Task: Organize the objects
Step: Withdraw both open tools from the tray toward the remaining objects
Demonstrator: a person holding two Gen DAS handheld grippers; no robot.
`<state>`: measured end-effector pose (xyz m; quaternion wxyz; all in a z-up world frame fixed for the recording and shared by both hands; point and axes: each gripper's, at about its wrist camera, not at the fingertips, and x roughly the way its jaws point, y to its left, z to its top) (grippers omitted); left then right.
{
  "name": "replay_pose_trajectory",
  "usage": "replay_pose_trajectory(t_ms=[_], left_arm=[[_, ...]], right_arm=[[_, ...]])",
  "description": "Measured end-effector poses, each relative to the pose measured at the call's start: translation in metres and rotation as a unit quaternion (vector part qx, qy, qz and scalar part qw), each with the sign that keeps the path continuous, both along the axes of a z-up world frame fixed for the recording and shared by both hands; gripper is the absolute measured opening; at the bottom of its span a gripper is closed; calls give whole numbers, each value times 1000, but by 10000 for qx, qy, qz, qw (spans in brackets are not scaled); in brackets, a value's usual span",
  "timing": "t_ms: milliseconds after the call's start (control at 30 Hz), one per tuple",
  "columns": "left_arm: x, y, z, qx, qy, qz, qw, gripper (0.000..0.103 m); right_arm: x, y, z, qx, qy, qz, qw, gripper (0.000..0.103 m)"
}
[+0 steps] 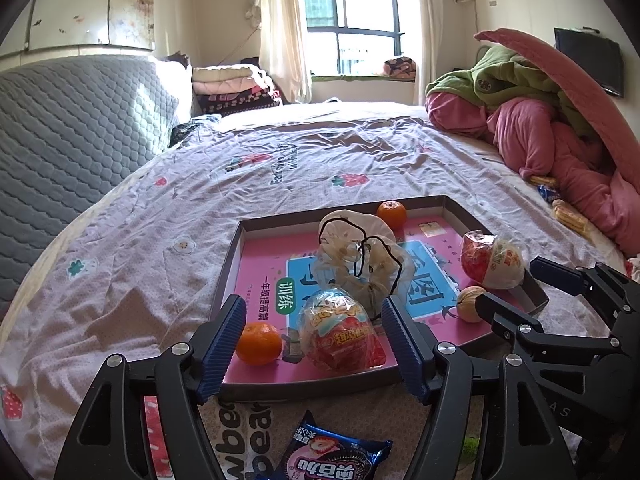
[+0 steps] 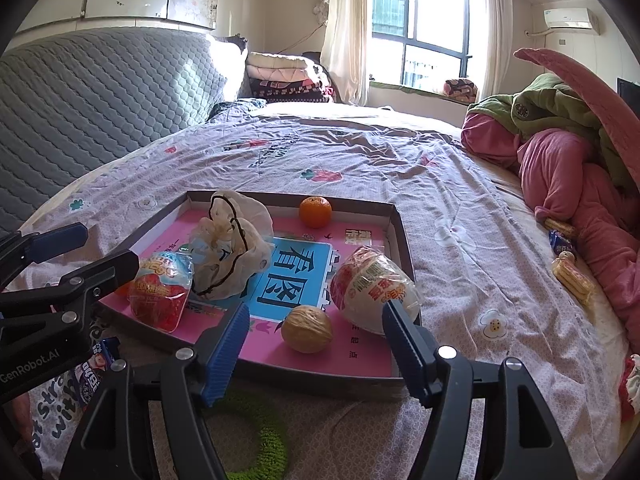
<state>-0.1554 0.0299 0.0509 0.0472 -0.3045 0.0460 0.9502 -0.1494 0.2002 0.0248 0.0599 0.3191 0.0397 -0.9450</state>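
A shallow cardboard tray (image 1: pixel 340 217) with a pink printed floor lies on the bed. In it are two oranges (image 1: pixel 259 342) (image 1: pixel 391 214), a crumpled plastic bag with a black cord (image 1: pixel 360 256), a walnut (image 2: pixel 306 328) and two wrapped egg-shaped snacks (image 1: pixel 340 332) (image 2: pixel 372 288). My left gripper (image 1: pixel 313 312) stands open at the tray's near edge; the near orange and one wrapped egg lie between its blue pads, unpressed. My right gripper (image 2: pixel 316 312) is open too, with the walnut between its fingers and the other egg beside the right fingertip.
A blue cookie packet (image 1: pixel 332 456) lies on the bedspread under the left gripper, a green ring (image 2: pixel 260 440) under the right. More snack packets (image 2: pixel 572 276) rest by a heap of pink and green bedding (image 2: pixel 560 152) at the right. A grey quilted headboard (image 1: pixel 60 128) rises at the left.
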Motion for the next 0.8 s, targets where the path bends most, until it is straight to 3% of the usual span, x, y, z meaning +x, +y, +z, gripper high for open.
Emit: replay_pose_trajectory(t_ms=[800], left_arm=[[11, -41, 8, 502, -74, 94, 9987, 75]], right_arm=[[15, 0, 10, 21, 172, 112, 9998, 73]])
